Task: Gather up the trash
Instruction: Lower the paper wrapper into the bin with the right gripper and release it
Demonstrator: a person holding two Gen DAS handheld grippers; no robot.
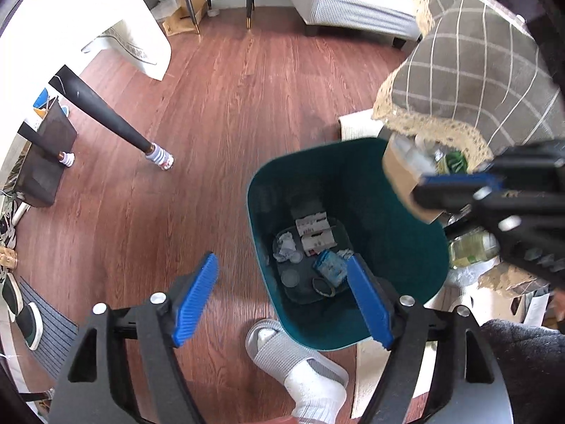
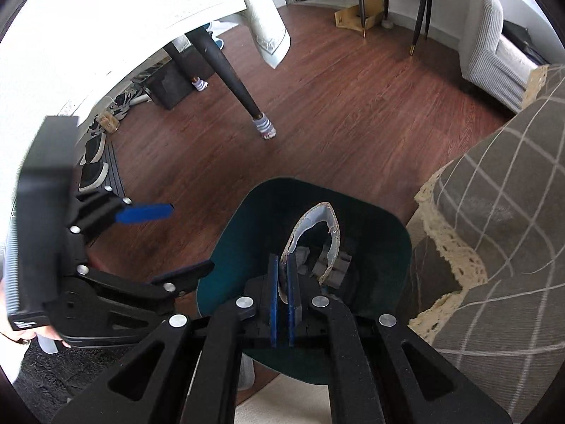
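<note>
Home living room: sofa [image 1: 353, 7], slippers [image 1: 282, 349], shoes [image 2: 93, 162].

— Where does the bin [image 1: 349, 240] stand?
— On the floor [image 1: 226, 113], just left of the draped table [image 1: 469, 70], a slippered foot [image 1: 293, 357] touching its near side.
— And inside?
— Crumpled paper [image 1: 285, 245], small cartons [image 1: 315, 233], a packet [image 1: 330, 266] on the bottom.

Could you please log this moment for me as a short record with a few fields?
bin: dark teal trash bin on wood floor, already holding paper scraps and small packets
left gripper: open, empty, above the bin's near rim
right gripper: shut on cardboard piece, held over the bin
nearby: checked cloth beside the bin
step left: cardboard not yet dropped
</note>
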